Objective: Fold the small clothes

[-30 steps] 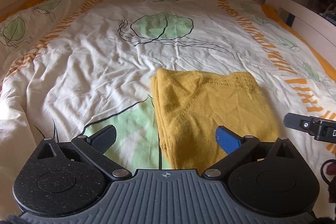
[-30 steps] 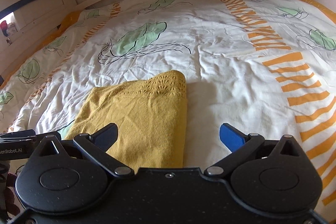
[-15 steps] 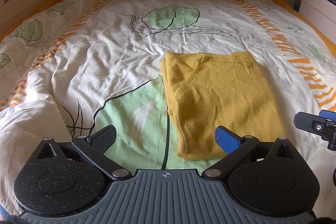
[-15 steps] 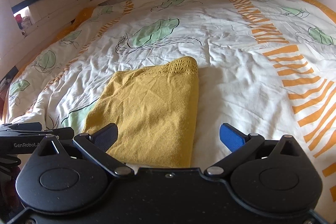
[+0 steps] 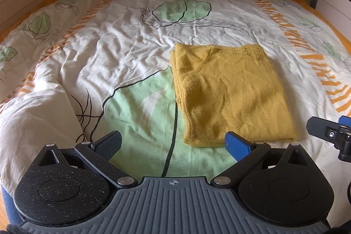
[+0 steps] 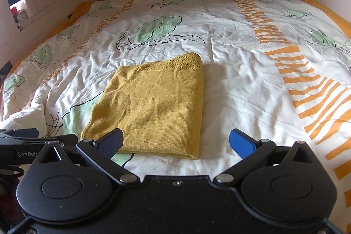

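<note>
Left wrist view:
left gripper [image 5: 173, 143]: fingers spread wide, holding nothing
yellow knit top [image 5: 230, 91]: folded into a neat rectangle, lying flat on the duvet [image 5: 122, 43] at about 1 o'clock
right gripper [image 5: 329, 133]: just poking in at 3 o'clock

Right wrist view:
right gripper [image 6: 175, 142]: wide apart too, nothing in it
yellow knit top [image 6: 153, 106]: around 11 o'clock, near edge right by the left fingertip
left gripper [image 6: 28, 139]: at 9 o'clock, can't tell its state from here

mustard knit [image 5: 230, 93] on leaf-printed, orange-striped white duvet [image 5: 122, 41].
</note>
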Available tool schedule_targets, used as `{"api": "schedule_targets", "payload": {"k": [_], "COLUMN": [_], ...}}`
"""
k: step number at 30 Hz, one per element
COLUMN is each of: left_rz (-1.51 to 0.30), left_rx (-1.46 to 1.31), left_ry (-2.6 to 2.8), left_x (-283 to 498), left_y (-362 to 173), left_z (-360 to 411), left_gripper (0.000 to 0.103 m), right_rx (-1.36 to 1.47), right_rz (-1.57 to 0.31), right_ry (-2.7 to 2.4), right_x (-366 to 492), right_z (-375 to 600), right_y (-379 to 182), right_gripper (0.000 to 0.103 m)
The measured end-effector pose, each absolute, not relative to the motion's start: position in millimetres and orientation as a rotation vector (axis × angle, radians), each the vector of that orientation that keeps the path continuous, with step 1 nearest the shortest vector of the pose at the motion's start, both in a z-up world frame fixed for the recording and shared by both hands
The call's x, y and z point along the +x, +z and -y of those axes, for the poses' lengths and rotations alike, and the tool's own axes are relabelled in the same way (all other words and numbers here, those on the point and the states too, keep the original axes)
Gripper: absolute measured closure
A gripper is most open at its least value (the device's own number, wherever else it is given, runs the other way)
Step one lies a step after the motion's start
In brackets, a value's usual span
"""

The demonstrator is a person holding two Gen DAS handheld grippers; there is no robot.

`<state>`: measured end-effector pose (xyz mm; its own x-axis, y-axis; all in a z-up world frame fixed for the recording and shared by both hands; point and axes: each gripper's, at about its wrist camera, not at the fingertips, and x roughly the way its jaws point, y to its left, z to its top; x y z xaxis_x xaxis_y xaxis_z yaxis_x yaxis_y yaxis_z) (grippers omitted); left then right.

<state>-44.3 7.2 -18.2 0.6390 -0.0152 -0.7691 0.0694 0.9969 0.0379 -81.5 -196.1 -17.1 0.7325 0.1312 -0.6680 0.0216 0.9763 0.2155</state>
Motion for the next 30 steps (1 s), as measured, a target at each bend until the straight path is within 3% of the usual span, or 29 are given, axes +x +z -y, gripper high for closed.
{"api": "schedule_targets", "payload": {"k": [30], "left_rz": [-0.947], "left_rx": [0.053], "left_ry": [-0.046], "left_x": [-40.1], "left_y": [-27.2], "left_z": [-16.3], "left_gripper": [0.002], "right_rx": [0.204], "right_rz": [-0.832], "right_ry": [0.034], "right_x": [-76.1], "right_z": [192.7], "right_y": [-28.8], "right_gripper": [0.001]}}
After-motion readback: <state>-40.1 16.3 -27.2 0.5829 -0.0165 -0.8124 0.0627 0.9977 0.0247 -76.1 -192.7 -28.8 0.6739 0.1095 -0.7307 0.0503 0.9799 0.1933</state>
